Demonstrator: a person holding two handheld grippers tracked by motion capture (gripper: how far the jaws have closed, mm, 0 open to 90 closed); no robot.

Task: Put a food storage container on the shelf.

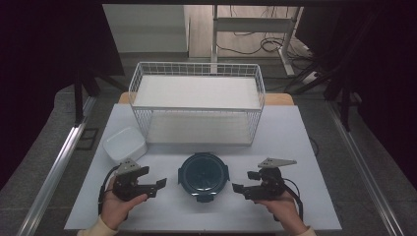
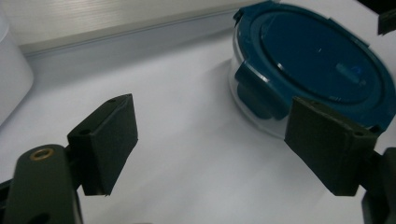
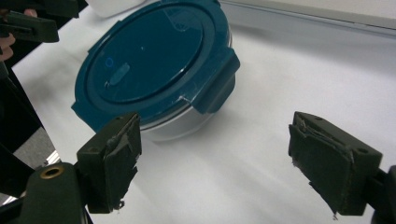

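The round blue-lidded box [image 1: 203, 176] is sitting on the tabletop [image 1: 295, 142] right between the left gripper [image 1: 158, 187] and the right gripper [image 1: 238, 189], both about as near, both pointing in at it with jaws spread and holding nothing, while its inside is staying hidden under the lid.

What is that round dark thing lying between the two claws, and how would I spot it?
Start at the white wire basket at the table's far side. Just in front of it sits a round container with a dark blue clip-on lid. Its neighbour, the tub to the left, is white and squarish.
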